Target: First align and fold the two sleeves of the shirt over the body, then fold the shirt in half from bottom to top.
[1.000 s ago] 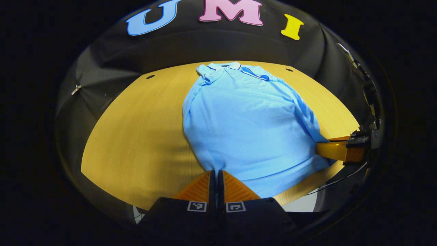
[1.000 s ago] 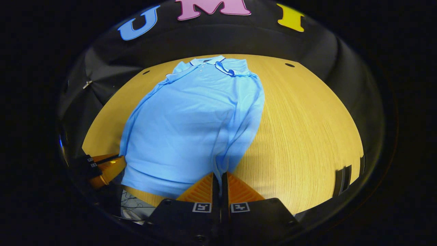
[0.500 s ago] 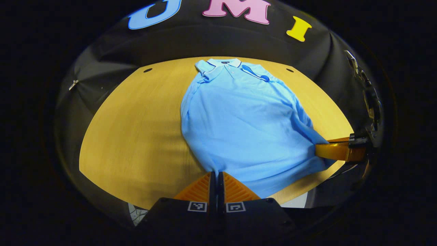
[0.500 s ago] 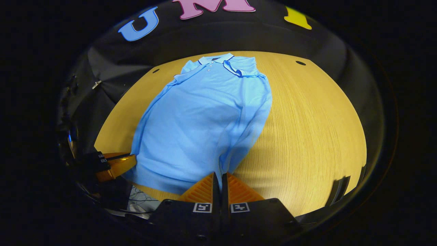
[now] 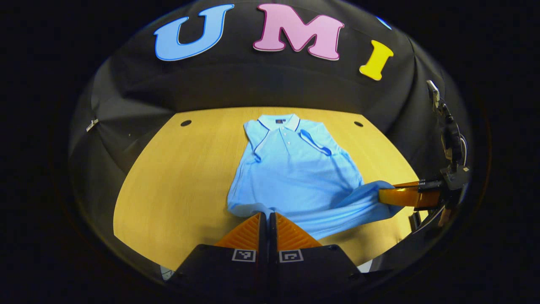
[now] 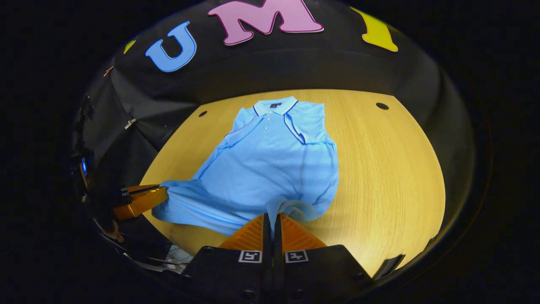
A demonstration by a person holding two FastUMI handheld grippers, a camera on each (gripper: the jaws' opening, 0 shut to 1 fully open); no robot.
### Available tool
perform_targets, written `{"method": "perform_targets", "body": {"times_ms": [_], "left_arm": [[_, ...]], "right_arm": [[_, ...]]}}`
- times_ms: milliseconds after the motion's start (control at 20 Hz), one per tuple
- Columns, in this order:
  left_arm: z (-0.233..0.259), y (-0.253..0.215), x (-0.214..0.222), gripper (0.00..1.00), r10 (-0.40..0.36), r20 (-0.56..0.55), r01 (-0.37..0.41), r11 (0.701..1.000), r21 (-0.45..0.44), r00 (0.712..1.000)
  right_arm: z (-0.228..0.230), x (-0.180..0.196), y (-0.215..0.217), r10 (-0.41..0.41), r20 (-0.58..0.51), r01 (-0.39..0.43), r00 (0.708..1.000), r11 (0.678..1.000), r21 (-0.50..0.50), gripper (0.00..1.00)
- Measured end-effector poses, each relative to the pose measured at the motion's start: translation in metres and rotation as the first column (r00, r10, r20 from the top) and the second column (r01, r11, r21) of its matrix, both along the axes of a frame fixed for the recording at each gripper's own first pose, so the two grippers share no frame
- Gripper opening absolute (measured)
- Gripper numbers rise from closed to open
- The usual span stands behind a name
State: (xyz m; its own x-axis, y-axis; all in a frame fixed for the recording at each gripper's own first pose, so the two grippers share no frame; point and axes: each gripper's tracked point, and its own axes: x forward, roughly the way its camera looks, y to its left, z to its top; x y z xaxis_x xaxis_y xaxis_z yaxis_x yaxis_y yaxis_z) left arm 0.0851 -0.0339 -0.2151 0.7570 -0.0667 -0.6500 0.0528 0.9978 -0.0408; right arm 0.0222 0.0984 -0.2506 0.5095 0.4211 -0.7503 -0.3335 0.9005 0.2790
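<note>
A light blue polo shirt (image 5: 295, 173) (image 6: 270, 169) lies on the wooden table (image 5: 177, 185), collar toward the booth wall, both sleeves folded over the body. My left gripper (image 5: 268, 216) is shut on the hem's left corner. My right gripper (image 6: 272, 217) is shut on the hem's right corner, and it shows again at the right of the left gripper view (image 5: 382, 195). The left gripper also appears at the left of the right gripper view (image 6: 162, 195). The hem is lifted off the table and hangs in a band between the two grippers, over the lower body.
Bare table (image 6: 388, 177) stretches to the shirt's right and left. Two small dark holes (image 5: 185, 123) (image 5: 358, 124) sit near the table's far edge. The table's near edge runs just below the grippers.
Both grippers have risen and moved toward the collar with the hem pinched. The lower part of the shirt has come off the table and the flat shirt looks shorter.
</note>
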Motion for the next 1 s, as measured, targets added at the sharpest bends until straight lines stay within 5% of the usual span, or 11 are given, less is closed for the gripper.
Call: {"method": "perform_targets", "body": {"times_ms": [500, 1000], "left_arm": [[0.065, 0.008, 0.143, 0.06, 0.032, 0.126, -0.025, 0.998, -0.054, 0.991], [0.085, 0.010, 0.294, 0.06, 0.064, 0.211, -0.065, 0.998, -0.002, 0.975]], "right_arm": [[0.043, 0.153, 0.038, 0.042, 0.143, -0.053, 0.989, 0.996, 0.074, 0.05], [0.025, 0.296, 0.058, 0.011, 0.239, -0.033, 0.971, 0.996, 0.087, 0.05]]}}
